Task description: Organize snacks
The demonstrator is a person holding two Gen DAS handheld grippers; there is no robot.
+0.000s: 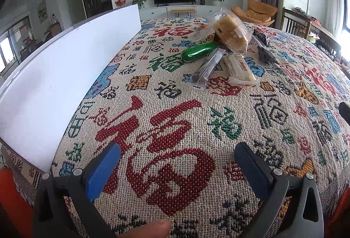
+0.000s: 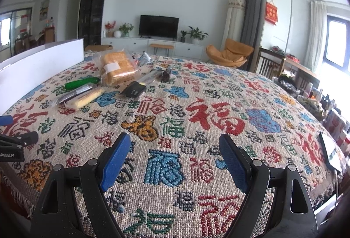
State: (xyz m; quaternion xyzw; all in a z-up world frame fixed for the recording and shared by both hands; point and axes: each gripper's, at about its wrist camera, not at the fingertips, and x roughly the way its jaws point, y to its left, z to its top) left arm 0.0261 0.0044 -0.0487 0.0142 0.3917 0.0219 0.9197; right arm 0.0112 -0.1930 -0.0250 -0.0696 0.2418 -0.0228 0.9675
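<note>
While both grippers stand wide open and empty over the woven cloth with coloured characters [image 2: 196, 89], the snacks lie in a loose heap well ahead of them, untouched. Left gripper [image 1: 177, 169]: blue pads spread, nothing between them, angled down at the cloth; a fingertip [image 1: 153, 228] of the holding hand shows at the bottom edge. Right gripper [image 2: 172, 160]: jaws likewise apart, pitched more shallowly.

From the right gripper the heap is forward and to the left; from the left gripper, forward and slightly right. It includes a clear plastic bag of golden cake slices [image 2: 117, 67], a glossy green cylindrical packet [image 2: 82, 83], a pale yellow wrapped bar [image 2: 84, 98], a long clear-wrapped dark stick [image 1: 207, 67] and a flat black packet [image 2: 133, 89].

Handling, as judged: all look light; the film wrappers are probably slippery and crinkle, and the cake is soft and crushable, so it is best taken across its firm middle. The bars suit a grip across their short width. An upright white board [image 1: 54, 84] stands left of the left gripper.
</note>
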